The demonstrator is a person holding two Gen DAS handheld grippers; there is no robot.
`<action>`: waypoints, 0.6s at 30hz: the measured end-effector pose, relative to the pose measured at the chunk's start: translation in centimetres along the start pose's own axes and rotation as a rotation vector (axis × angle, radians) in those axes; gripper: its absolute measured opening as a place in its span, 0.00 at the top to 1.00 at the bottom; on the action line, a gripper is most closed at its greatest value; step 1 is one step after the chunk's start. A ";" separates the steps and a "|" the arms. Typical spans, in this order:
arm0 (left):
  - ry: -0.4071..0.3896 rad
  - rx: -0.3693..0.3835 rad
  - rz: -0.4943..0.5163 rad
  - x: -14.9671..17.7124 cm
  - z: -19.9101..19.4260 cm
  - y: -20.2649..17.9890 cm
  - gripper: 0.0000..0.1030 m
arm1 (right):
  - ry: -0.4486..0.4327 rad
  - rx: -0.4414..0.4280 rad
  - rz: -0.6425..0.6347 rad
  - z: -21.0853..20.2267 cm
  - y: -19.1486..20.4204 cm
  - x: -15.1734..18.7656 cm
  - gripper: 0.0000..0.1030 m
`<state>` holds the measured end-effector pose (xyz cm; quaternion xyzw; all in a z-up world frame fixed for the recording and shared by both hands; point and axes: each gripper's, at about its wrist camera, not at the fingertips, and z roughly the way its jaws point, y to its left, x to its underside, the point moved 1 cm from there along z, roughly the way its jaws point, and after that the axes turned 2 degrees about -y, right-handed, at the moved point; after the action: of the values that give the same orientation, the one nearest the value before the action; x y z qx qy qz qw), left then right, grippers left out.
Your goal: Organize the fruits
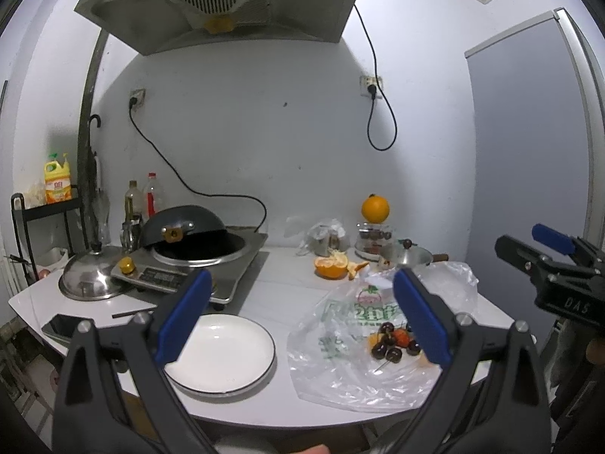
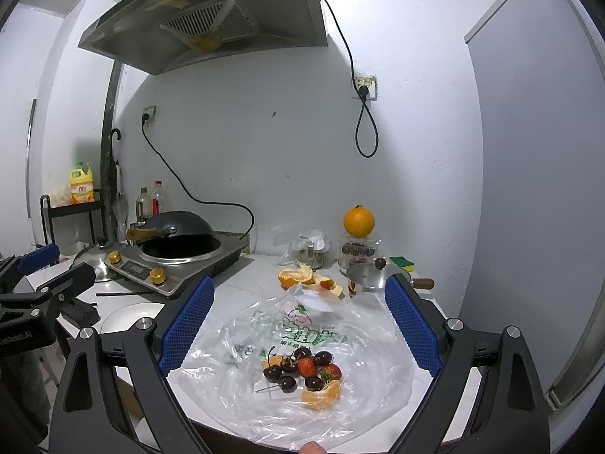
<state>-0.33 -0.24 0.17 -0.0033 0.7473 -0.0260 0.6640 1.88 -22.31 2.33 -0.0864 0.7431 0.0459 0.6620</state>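
Countertop (image 2: pixel 261 265) of white stone, carrying all items. At its far left stands an induction cooker (image 2: pixel 170 265) with a dark wok (image 2: pixel 177 227) tipped on it; a steel lid (image 1: pixel 90 278) lies just beside. Toward the near edge a clear plastic bag (image 2: pixel 363 344) is spread flat, printed with green lettering. To its left sits an empty white plate (image 1: pixel 227 352) with a dark rim. A whole orange (image 2: pixel 358 221) is perched on a glass jar at the back; a peeled orange (image 2: pixel 297 278) rests on its torn peel between the jar and the bag.

Fruit pile (image 2: pixel 302 372) on the bag: several dark cherries with stems, two strawberries (image 2: pixel 315 369) and a mandarin segment (image 2: pixel 321 397), all touching or nearly so.

Left gripper (image 1: pixel 302 321): fingers spread wide, nothing between them, hovering over the gap between plate and bag. Right gripper (image 2: pixel 298 333): likewise fully spread and empty, directly above the bag, the pile framed between its blue pads (image 2: pixel 187 331).

Step in hand, as judged: the opening approach; no fruit has reached the plate. The next move probably calls for the right gripper to descend on one piece. Soft berries need a light closure, and the thin film may lift with the fruit unless it is held down.
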 end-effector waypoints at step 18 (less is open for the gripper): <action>0.003 0.011 0.010 -0.3 -0.2 -0.8 0.05 | -0.004 0.017 0.018 -0.5 -0.9 0.5 0.09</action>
<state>-0.49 -1.05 0.49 0.0041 0.7483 -0.0265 0.6628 1.48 -23.34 1.95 -0.0740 0.7427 0.0457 0.6639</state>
